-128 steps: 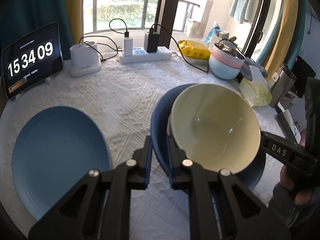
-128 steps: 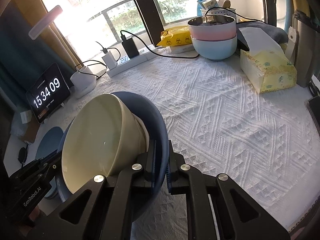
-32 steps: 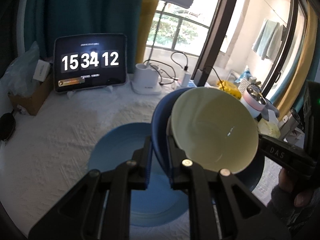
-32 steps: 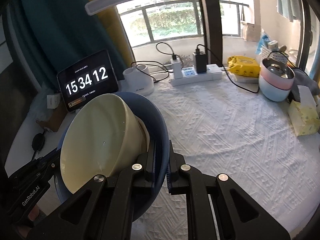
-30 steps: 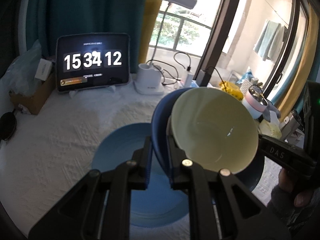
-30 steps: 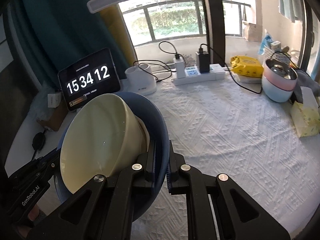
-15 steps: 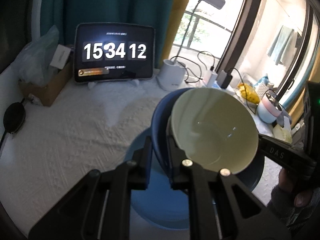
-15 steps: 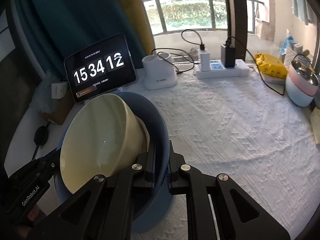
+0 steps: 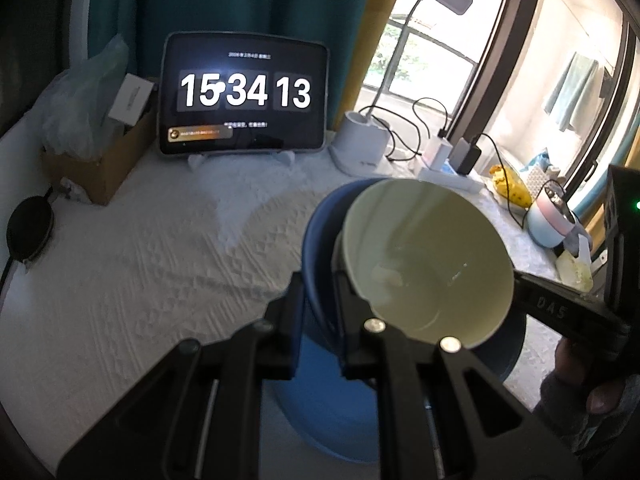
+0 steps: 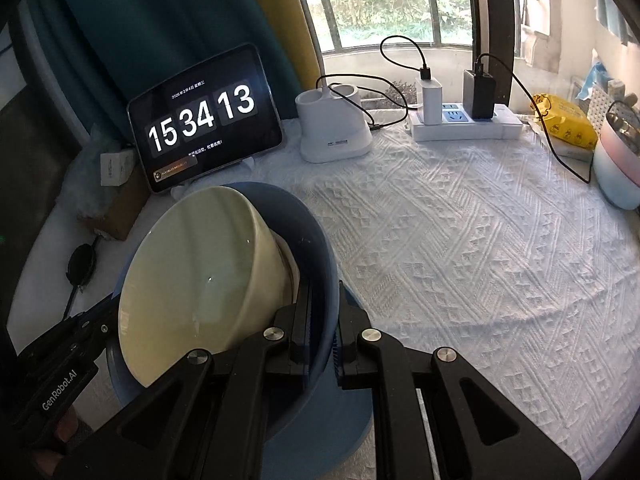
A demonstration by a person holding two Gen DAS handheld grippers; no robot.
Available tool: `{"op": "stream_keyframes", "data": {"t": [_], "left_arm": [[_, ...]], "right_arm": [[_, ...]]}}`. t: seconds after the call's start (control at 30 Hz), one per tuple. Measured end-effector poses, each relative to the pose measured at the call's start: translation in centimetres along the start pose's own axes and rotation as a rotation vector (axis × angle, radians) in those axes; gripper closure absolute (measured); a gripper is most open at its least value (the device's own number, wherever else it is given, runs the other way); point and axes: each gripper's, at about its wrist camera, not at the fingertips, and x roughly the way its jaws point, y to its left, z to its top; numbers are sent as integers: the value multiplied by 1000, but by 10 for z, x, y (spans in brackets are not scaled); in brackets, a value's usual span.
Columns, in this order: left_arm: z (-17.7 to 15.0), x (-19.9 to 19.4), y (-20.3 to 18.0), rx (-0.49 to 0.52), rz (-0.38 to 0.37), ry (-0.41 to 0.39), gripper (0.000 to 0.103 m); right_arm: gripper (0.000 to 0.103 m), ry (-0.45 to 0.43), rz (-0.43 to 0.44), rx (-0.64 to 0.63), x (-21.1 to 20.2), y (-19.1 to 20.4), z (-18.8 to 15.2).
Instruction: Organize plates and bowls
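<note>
A dark blue bowl [image 9: 316, 232] with a cream bowl [image 9: 432, 264] nested in it is held between both grippers. My left gripper [image 9: 318, 312] is shut on the blue bowl's left rim. My right gripper [image 10: 322, 320] is shut on its right rim [image 10: 316, 248]; the cream bowl [image 10: 192, 280] tilts inside. The bowls hang just above a light blue plate [image 9: 324, 412], which lies on the white tablecloth and also shows in the right wrist view [image 10: 320, 436]. Whether the bowls touch the plate is hidden.
A clock tablet [image 9: 244, 96] stands at the back, with a cardboard box [image 9: 100, 168] and a black disc [image 9: 30, 232] to its left. A white lamp base [image 10: 332, 128], power strip [image 10: 464, 120], yellow pack [image 10: 564, 120] and stacked pink and blue bowls [image 10: 618, 160] line the far right.
Both grippers have carried the nested bowls leftward from the table's middle to above the light blue plate. Over the last second they drifted further left and closer to it.
</note>
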Motion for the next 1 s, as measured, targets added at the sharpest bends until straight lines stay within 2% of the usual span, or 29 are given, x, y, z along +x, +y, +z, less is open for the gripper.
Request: {"op": "stream_keyframes", "data": {"t": [0.27,0.67,0.87,0.93,1.0], "left_arm": [[-2,0,-3,3,10,-24,91],[-2,-1,-2,1,30,-36,85],[-3,-4,-4,8,94,-50,70],[-4,-7,-4,11,112,-59,58],[-4,-9,-3,12,125,-67,56]], "right_arm": [[91,16,27,27,4,-9,-2],[90,2,15,13,1,-8,-1],[77,-26,-12,9,-6,-12,1],[72,-36,-20,11,-8,-14,1],[67,-45,-28,9,-11,-15,0]]}}
